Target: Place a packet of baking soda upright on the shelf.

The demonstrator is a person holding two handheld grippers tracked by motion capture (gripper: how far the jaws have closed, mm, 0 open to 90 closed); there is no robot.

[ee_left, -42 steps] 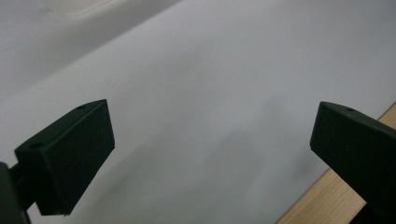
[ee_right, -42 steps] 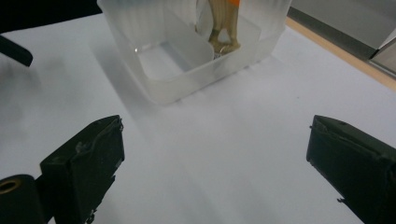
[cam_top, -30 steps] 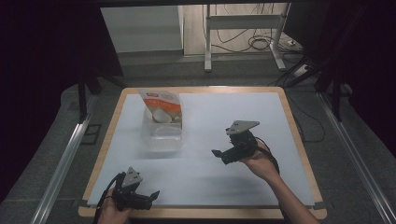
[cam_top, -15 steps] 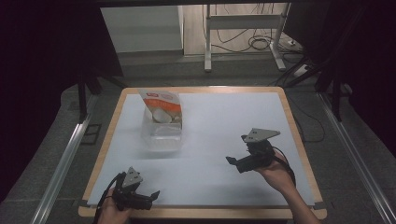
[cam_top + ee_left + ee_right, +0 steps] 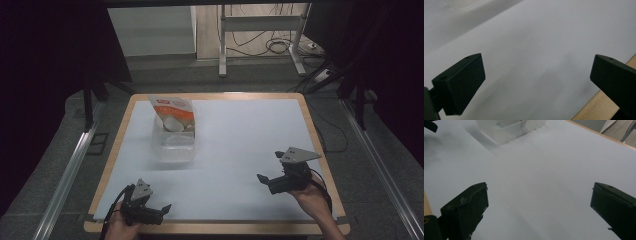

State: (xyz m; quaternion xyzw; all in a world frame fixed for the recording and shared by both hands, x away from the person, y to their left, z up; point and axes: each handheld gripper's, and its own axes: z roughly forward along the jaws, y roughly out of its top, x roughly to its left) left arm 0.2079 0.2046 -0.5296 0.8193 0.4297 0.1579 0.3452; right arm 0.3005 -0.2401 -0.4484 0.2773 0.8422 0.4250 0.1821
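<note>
Resting apart, left gripper (image 5: 162,210), right gripper (image 5: 264,181), fingers spread

Dim room, dark at both sides; white tabletop (image 5: 240,150) is the brightest area, evenly lit from above, no glare. Soft shadow smudges on it in both gripper views. Clear container (image 5: 509,128) blurred, washed out. High view slightly soft, grainy in the dark areas.

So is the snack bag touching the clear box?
Touching. In the high view the orange-and-white bag stands inside the clear plastic box, its lower part down within the walls and leaning against the far end.
</note>
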